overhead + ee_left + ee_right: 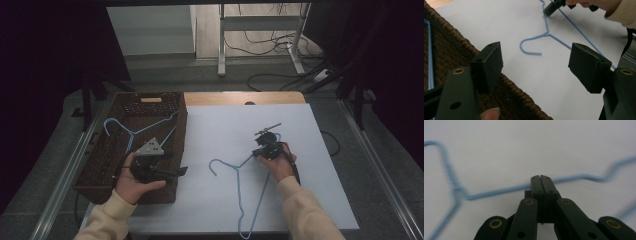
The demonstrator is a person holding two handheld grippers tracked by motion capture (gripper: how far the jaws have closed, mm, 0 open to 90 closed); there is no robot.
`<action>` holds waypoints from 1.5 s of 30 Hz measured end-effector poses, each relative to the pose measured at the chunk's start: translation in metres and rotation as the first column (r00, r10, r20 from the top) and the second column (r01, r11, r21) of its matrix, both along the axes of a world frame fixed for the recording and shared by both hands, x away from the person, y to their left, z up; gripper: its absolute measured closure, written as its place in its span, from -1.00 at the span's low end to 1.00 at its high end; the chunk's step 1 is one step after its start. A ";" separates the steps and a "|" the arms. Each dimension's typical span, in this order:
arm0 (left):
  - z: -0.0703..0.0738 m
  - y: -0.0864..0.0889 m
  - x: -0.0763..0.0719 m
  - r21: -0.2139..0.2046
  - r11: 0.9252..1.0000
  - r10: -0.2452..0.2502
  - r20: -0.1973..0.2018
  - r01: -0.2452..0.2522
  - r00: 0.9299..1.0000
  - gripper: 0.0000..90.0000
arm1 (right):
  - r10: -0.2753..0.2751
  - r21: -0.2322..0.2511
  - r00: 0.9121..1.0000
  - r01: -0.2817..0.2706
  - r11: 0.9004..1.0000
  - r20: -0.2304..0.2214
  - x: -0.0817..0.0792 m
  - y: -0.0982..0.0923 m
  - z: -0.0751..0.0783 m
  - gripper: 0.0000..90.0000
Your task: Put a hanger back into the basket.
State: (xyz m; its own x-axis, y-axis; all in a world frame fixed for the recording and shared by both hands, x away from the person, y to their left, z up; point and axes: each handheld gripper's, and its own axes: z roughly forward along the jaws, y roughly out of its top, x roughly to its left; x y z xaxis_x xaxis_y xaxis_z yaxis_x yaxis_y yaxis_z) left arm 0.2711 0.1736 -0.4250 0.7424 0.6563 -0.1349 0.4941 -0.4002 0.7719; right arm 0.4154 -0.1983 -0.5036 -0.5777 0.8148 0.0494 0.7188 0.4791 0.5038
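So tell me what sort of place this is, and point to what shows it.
Probably a lab or recording workspace, not a home. A white-topped table stands between dark curtains, loose cables trail across the floor beyond it, and a metal stand rises behind. A wicker basket and a blue wire hanger look like test props.

- A white-topped table (300, 200) fills the lower middle of the frame.
- Grey floor (280, 82) runs behind it, with black cables (265, 42) tangled upper right.
- A white metal stand (222, 50) rises top centre.
- Both upper corners sit dark.
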 end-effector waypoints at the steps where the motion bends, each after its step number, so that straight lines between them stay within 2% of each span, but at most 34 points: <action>1: 0.000 0.001 0.000 -0.001 1.000 0.003 -0.001 -0.003 1.000 -0.40 | -0.035 0.000 0.999 0.035 0.999 0.000 0.003 -0.009 0.000 1.00; 3: -0.001 0.002 0.001 -0.002 1.000 0.007 -0.002 -0.007 1.000 -0.40 | -0.091 -0.011 0.996 0.091 0.996 0.006 0.008 -0.027 0.001 1.00; 6: -0.001 0.002 0.001 0.000 1.000 0.009 -0.004 -0.009 1.000 -0.40 | -0.134 -0.007 0.991 0.134 0.991 0.003 0.010 -0.046 0.001 1.00; 12: 0.000 -0.003 -0.001 0.004 1.000 -0.004 0.000 0.004 1.000 -0.40 | -0.152 -0.076 0.988 0.153 0.985 0.028 0.002 -0.057 0.004 1.00; 18: 0.000 -0.002 -0.001 0.002 1.000 -0.004 0.001 0.004 1.000 -0.40 | -0.200 -0.122 0.980 0.199 0.972 0.005 -0.014 -0.074 0.007 1.00; 21: 0.000 -0.003 -0.001 0.002 1.000 -0.004 0.000 0.004 1.000 -0.40 | -0.191 -0.125 0.982 0.189 0.974 -0.001 -0.020 -0.074 0.009 1.00; 22: 0.000 -0.004 -0.001 0.002 1.000 -0.005 0.000 0.005 1.000 -0.40 | -0.179 -0.112 0.984 0.179 0.978 0.009 -0.021 -0.072 0.011 1.00; 25: 0.000 -0.005 0.000 0.004 1.000 -0.009 0.000 0.009 1.000 -0.40 | -0.074 -0.043 0.997 0.075 0.996 0.032 -0.021 -0.055 0.018 1.00; 27: -0.001 -0.006 0.000 0.005 1.000 -0.011 -0.002 0.011 1.000 -0.40 | 0.006 -0.012 0.999 -0.006 1.000 0.044 -0.019 -0.034 0.022 0.91; 29: -0.001 -0.006 0.000 0.004 1.000 -0.011 -0.003 0.011 1.000 -0.40 | 0.074 0.016 0.996 -0.075 0.997 0.043 -0.016 -0.012 0.025 0.80; 31: -0.001 -0.006 0.000 0.003 1.000 -0.011 -0.002 0.011 1.000 -0.40 | 0.133 0.010 0.990 -0.134 0.991 0.042 -0.013 0.009 0.024 0.72; 34: -0.001 -0.004 -0.001 0.000 1.000 -0.009 -0.002 0.009 1.000 -0.40 | 0.185 -0.016 0.982 -0.185 0.983 0.024 -0.007 0.033 0.020 0.64; 36: -0.001 -0.004 -0.001 -0.001 1.000 -0.009 -0.001 0.009 1.000 -0.40 | 0.198 -0.027 0.980 -0.197 0.980 0.006 -0.003 0.045 0.016 0.59; 42: 0.000 -0.003 -0.002 -0.003 1.000 -0.008 -0.001 0.008 1.000 -0.40 | 0.216 -0.067 0.976 -0.218 0.974 -0.030 0.000 0.056 0.007 0.56; 45: 0.000 -0.004 -0.001 -0.003 1.000 -0.010 -0.001 0.010 1.000 -0.40 | 0.229 -0.098 0.972 -0.232 0.968 -0.042 -0.001 0.060 0.002 0.64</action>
